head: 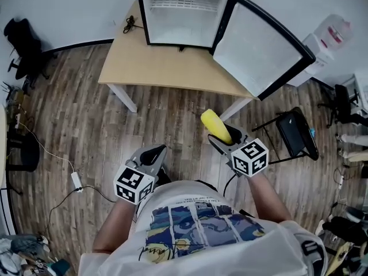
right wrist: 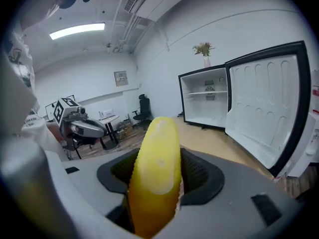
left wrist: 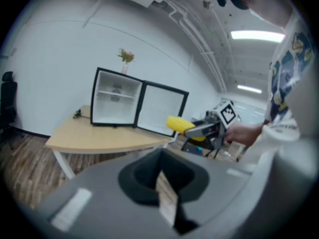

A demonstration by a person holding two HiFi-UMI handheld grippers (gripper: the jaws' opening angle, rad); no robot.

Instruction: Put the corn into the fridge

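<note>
A yellow corn cob (head: 215,126) sticks forward out of my right gripper (head: 225,140), which is shut on it; up close the corn (right wrist: 155,173) fills the gap between the jaws. The small fridge (head: 183,15) stands on a wooden table (head: 167,68) ahead, its door (head: 261,48) swung wide to the right and its white inside bare. My left gripper (head: 150,156) hangs lower left, shut with nothing in it. From the left gripper view the corn (left wrist: 180,125) and right gripper (left wrist: 207,130) show in front of the fridge (left wrist: 115,98).
A black folding chair (head: 296,134) stands right of the table. Cables and a power adapter (head: 76,181) lie on the wood floor at left. An office chair (head: 23,45) sits far left. A water jug (head: 330,34) stands behind the door.
</note>
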